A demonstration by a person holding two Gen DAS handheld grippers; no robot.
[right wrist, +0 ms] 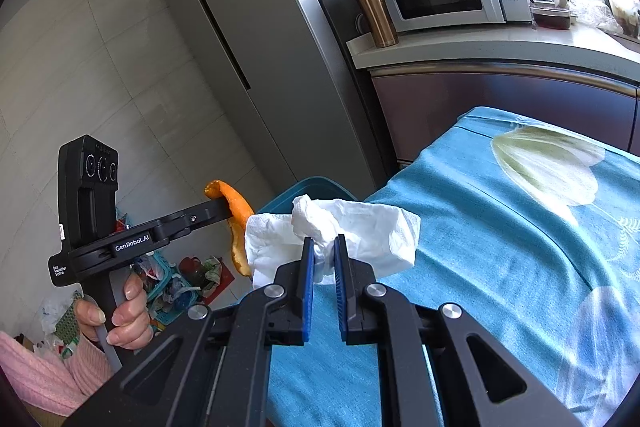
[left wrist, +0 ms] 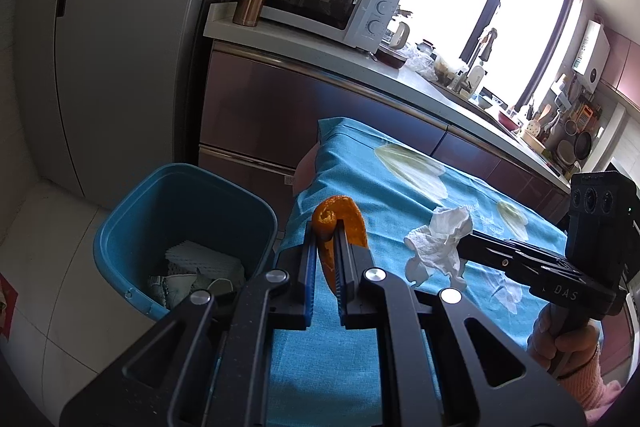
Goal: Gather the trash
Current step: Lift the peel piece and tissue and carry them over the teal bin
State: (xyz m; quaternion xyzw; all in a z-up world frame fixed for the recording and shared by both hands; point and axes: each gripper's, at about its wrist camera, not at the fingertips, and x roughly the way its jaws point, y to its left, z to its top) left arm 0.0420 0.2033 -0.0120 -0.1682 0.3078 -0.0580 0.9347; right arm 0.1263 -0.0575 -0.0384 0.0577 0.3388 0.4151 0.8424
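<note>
Big picture first: a desk [left wrist: 360,187] draped in a blue flowered cloth fills the right of the scene, and at its left end, down on the floor, stands the blue bin [left wrist: 120,227], already holding some pale scraps. A fridge [left wrist: 120,47] rises on the far side of the bin, with a microwave [left wrist: 324,1] on the kitchen counter to the right of it.

Now the action: the left tongs [left wrist: 328,231] are clenched on a curl of orange peel [left wrist: 344,215], lifted off the cloth and hanging near the desk's left edge, just right of the bin's mouth. The right tongs [right wrist: 324,247] are clamped on a crumpled white tissue [right wrist: 360,227], also raised above the cloth, to the right of the peel and a little farther from the bin.

So both pieces of trash are in hand, neither in the bin. By my reading the step is the carry and drop. To do it well, swing the left tongs further left until the peel sits fully over the bin's opening, not over its rim, then let go; the peel is stiff and should fall straight. The tissue is light and may cling to the pads or drift, so bring it low inside the rim before releasing. Take them one after the other so the tools don't knock together.
</note>
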